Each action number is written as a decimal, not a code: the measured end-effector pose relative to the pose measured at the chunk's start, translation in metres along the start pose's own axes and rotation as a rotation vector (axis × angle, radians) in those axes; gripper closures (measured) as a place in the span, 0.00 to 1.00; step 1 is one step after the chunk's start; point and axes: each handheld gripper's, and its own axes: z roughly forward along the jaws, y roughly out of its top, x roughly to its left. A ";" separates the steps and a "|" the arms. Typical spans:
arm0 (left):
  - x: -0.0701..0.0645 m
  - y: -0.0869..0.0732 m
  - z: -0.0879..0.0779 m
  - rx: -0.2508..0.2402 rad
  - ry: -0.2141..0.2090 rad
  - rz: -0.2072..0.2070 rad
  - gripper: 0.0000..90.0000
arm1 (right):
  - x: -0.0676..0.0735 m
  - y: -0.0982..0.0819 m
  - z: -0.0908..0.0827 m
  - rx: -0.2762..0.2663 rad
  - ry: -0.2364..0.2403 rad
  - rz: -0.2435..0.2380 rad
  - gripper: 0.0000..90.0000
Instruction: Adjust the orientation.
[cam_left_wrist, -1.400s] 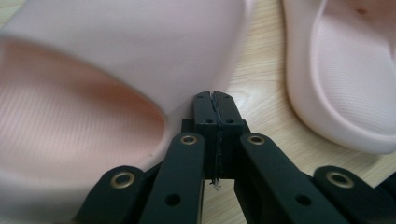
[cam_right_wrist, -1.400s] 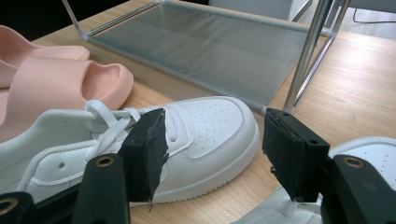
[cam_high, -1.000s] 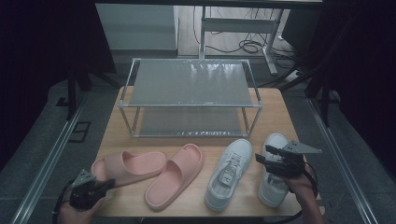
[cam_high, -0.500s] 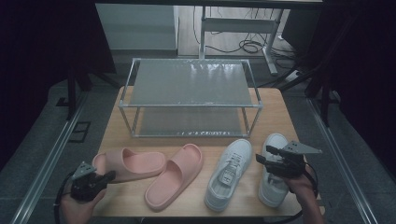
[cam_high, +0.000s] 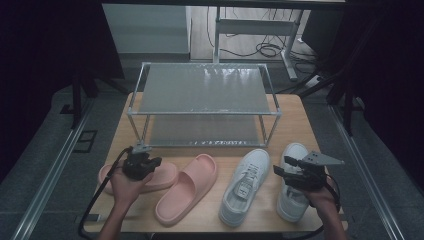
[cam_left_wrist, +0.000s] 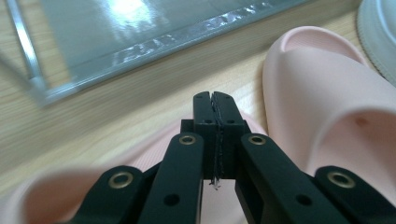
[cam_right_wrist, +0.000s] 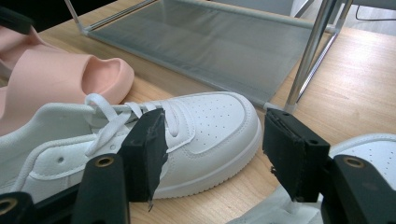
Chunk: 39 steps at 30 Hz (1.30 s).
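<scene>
1. We hover the left gripper (cam_high: 142, 161), jaws pressed together and empty, over the left pink slipper (cam_high: 159, 176) lying before the shoe rack (cam_high: 205, 114).
2. Our right gripper (cam_right_wrist: 212, 154) waits wide above the right white sneaker (cam_high: 295, 200).
3. Next, we judge, we must spread the left jaws and pinch the slipper's edge.

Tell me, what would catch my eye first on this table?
Four shoes in a row along the near edge of the wooden table: two pink slippers on the left, two white sneakers on the right. Behind them stands an empty two-tier metal rack. A hand holds the left gripper, fingers shut, over the leftmost slipper, while the right gripper hangs open over the sneakers.
</scene>
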 end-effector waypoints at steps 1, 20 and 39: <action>0.000 0.004 0.005 0.011 -0.001 0.003 1.00 | 0.000 0.000 0.000 0.000 0.000 0.000 0.45; 0.004 0.017 0.052 0.201 0.017 0.006 1.00 | 0.001 -0.001 0.002 0.008 0.001 -0.001 0.45; 0.012 -0.035 0.014 0.220 -0.044 -0.013 1.00 | 0.001 -0.001 -0.001 0.001 -0.002 -0.002 0.45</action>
